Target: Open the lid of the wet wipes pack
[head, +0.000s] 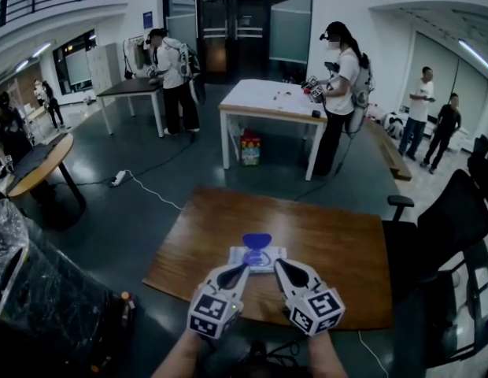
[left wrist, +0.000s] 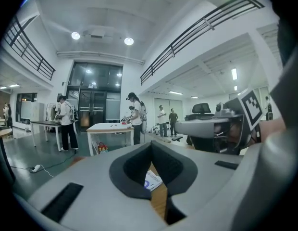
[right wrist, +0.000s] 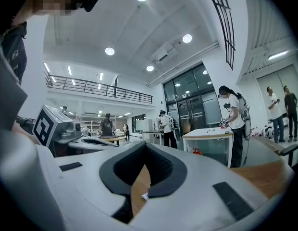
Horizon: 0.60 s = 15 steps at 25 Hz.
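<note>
The pack (head: pixel 260 258) lies flat near the middle of the table (head: pixel 338 242), close to the person's edge. Its blue lid (head: pixel 256 241) stands up at the far side and appears already flipped open, so the task looks complete or nearly so.

The left gripper (head: pixel 242 269) sits just beside the pack's near left corner. Its jaws are closed on each other with nothing between them. Through the narrow slit between them, the left gripper view shows only a printed corner of the pack (left wrist: pixel 153 181) and bare wood beyond.

The right gripper (head: pixel 279 264) mirrors it at the near right corner. Its jaws are likewise pressed together and empty, and a small white corner of the pack (right wrist: pixel 145 195) shows past the tips.

Both tips converge on the near edge, probably to brace the pack against sliding. Whether either tip touches the pack cannot be determined.
</note>
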Each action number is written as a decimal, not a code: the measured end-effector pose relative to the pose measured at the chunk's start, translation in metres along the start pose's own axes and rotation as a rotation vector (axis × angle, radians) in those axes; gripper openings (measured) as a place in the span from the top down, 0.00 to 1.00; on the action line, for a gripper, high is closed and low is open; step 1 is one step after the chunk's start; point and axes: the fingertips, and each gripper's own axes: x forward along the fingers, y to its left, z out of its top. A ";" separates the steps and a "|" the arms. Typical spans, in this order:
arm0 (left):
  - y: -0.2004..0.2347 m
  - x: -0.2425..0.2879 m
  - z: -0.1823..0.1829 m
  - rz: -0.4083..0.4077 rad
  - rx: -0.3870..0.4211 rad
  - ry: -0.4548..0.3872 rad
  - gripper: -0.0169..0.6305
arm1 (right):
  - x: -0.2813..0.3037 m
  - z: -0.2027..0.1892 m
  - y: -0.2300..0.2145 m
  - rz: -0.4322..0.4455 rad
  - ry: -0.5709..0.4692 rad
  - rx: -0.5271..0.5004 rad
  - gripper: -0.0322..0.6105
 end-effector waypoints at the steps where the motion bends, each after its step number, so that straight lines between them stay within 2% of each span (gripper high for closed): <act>1: -0.002 -0.002 0.003 -0.003 0.001 -0.006 0.96 | -0.002 0.003 0.003 0.002 -0.005 -0.001 0.94; 15: -0.020 -0.015 0.011 -0.025 0.013 -0.028 0.96 | -0.018 0.021 0.021 0.012 -0.035 -0.014 0.93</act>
